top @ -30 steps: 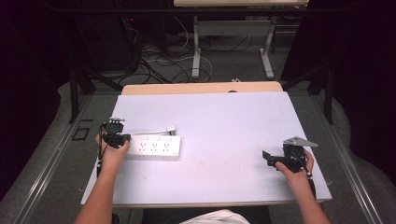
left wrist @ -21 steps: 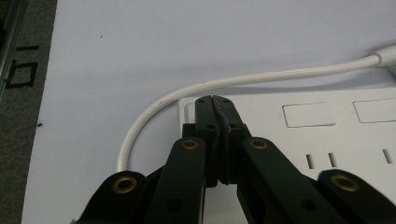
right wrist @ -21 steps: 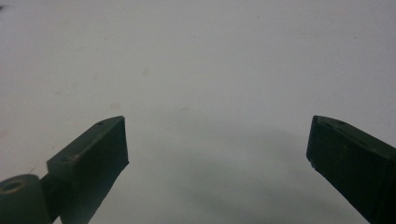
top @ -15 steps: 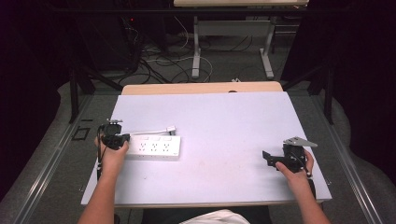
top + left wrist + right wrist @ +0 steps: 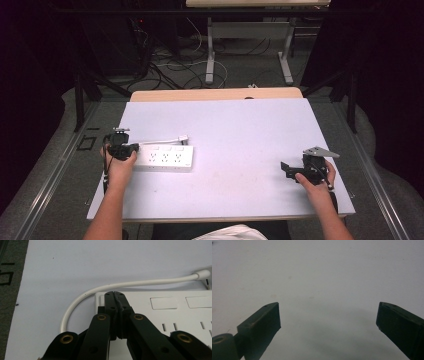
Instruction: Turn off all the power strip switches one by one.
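Jaws of left gripper [image 5: 115, 293] closed over power strip [image 5: 160, 315] end, right gripper [image 5: 328, 317] wide, bare table [image 5: 240, 125].

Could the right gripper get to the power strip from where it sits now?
Probably yes. The right gripper is open near the table's right edge, and bare tabletop lies between it and the power strip. The left gripper, shut, sits over the strip's left end, so the right end looks freer.

Power strip [image 5: 165, 159] and its cord [image 5: 162, 142] block table's [image 5: 240, 130] left side; centre, right side open
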